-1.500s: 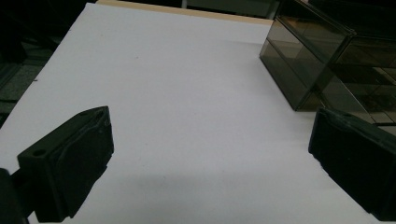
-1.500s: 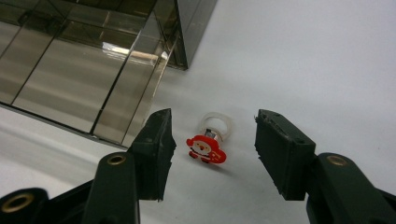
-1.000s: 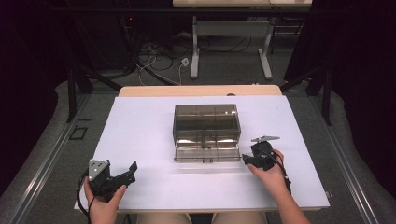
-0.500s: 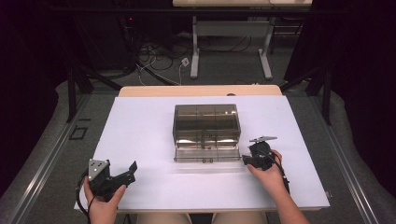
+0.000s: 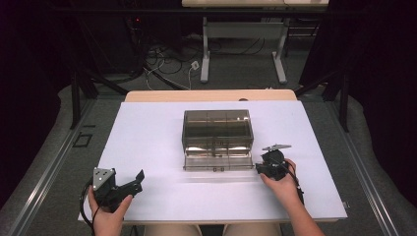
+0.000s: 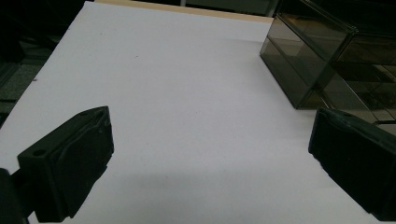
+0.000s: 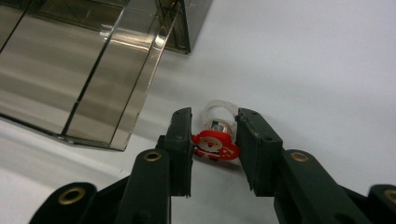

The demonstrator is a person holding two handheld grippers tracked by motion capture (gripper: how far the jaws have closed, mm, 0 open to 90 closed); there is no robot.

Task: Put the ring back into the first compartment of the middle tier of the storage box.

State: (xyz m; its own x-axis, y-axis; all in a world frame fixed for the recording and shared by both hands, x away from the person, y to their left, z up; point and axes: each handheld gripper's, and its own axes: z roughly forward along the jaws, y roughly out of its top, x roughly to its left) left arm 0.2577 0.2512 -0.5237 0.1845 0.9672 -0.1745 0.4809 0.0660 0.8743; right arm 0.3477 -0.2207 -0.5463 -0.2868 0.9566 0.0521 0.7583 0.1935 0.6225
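High view: bare table beside box

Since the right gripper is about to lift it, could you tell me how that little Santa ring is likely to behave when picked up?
The Santa ring, pinched between the right gripper jaws that have just been closing, looks tiny, so probably very light. Its clear band looks like soft plastic and may flex under pressure. The flat red figure gives the pads only narrow edges, so it could twist or slip out.

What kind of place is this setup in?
Probably a lab or recording workspace: a white-topped table under dark surroundings, loose cables on the floor behind it, and another desk's metal legs beyond.
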